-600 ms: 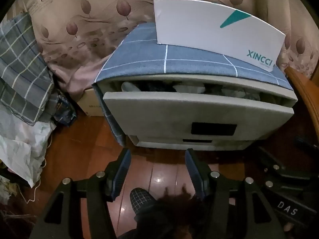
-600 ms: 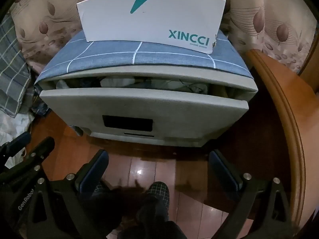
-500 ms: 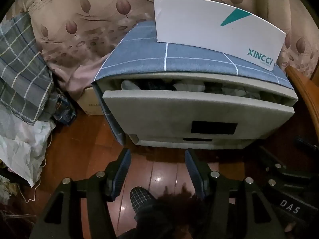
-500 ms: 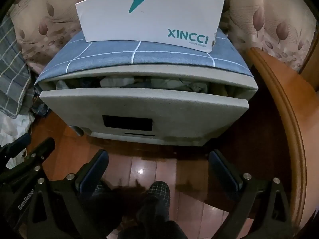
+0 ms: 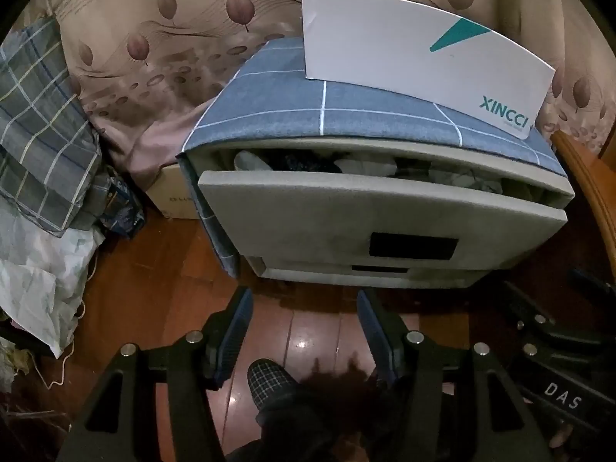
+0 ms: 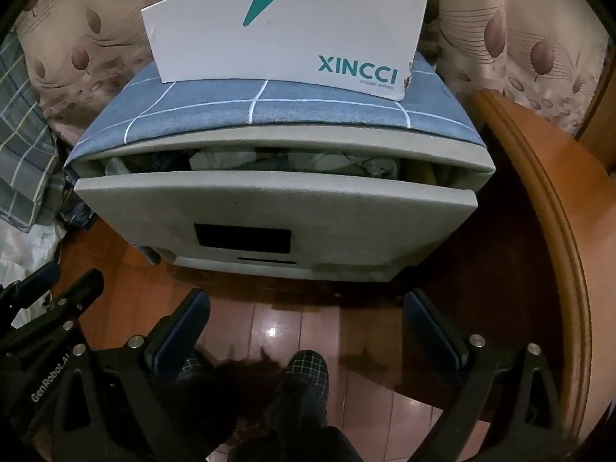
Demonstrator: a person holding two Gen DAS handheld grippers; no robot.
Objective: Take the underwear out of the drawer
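I am looking at a grey drawer unit [image 5: 385, 227] standing on a glossy wooden floor [image 6: 269, 327], a blue checked cloth [image 6: 269, 109] draped over its top and a white XINCCI box [image 6: 285, 27] sitting on that. The top drawer [image 6: 273, 208] is standing partly open, crumpled underwear [image 6: 238, 159] showing in the gap. I am holding the left gripper [image 5: 304, 331] and right gripper [image 6: 308, 327] low before the unit, both spread and empty.
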